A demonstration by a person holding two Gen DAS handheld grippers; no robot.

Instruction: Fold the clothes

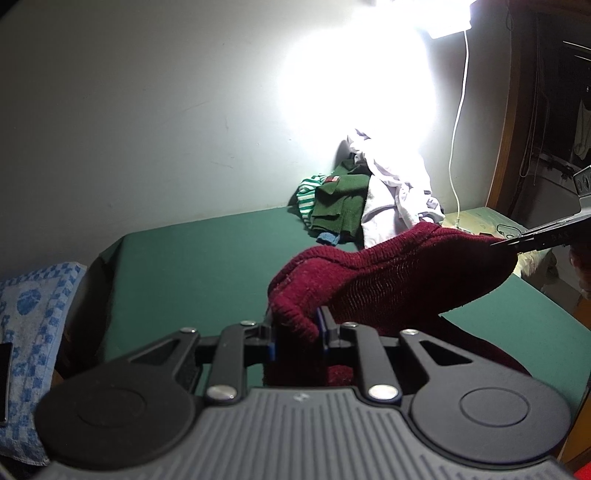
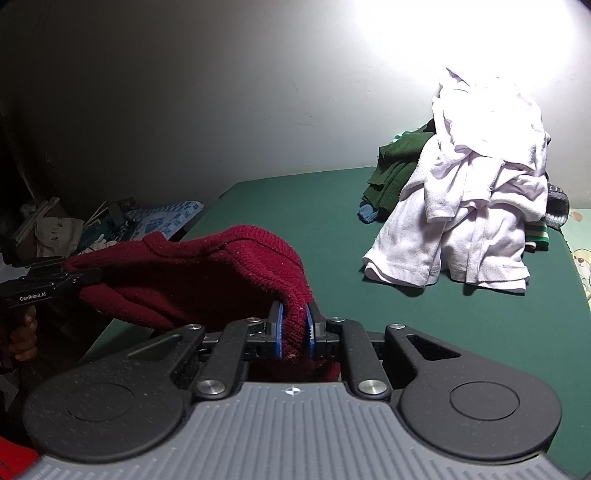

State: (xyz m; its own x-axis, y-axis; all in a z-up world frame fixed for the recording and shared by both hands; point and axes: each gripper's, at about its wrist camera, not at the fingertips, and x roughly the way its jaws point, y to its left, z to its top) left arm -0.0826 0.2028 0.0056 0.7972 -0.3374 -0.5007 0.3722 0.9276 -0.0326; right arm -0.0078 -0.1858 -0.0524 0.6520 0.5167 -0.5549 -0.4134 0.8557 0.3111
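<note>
Both grippers are clamped on the same maroon knit garment (image 1: 388, 280), holding it stretched between them above the green table (image 1: 192, 266).

Left gripper (image 1: 297, 332): blue pads pinch a bunched ribbed edge of the knit, fabric filling the narrow gap between the jaws. More of the garment hangs down below the fingers, over the table's near edge.

Right gripper (image 2: 294, 332): same picture — jaws nearly together, with a thick fold of the knit squeezed between the blue pads (image 2: 277, 332). In the left wrist view its black fingers come in from the right edge and bite the far corner of the garment; in the right wrist view the left gripper shows at the left edge, gripping the other end, with a hand (image 2: 22, 332) on its handle.

The span between the two grips is slack, not taut — it sags in the middle and humps up near each gripper. Whether the lowest part touches the table I cannot tell.

Back of the table, against the wall (image 1: 147, 110): a pile of unfolded clothes — white garment (image 2: 476, 206) heaped on top, dark green knit (image 2: 395, 162) beside and partly under it, green-and-white striped piece (image 1: 306, 195) at the pile's edge. The pile is well apart from the maroon garment.

A blue patterned cloth (image 1: 33, 325) lies off the table's left end. A bright lamp (image 1: 443, 18) glares on the wall above the pile, a white cable (image 1: 460, 122) hanging from it.
</note>
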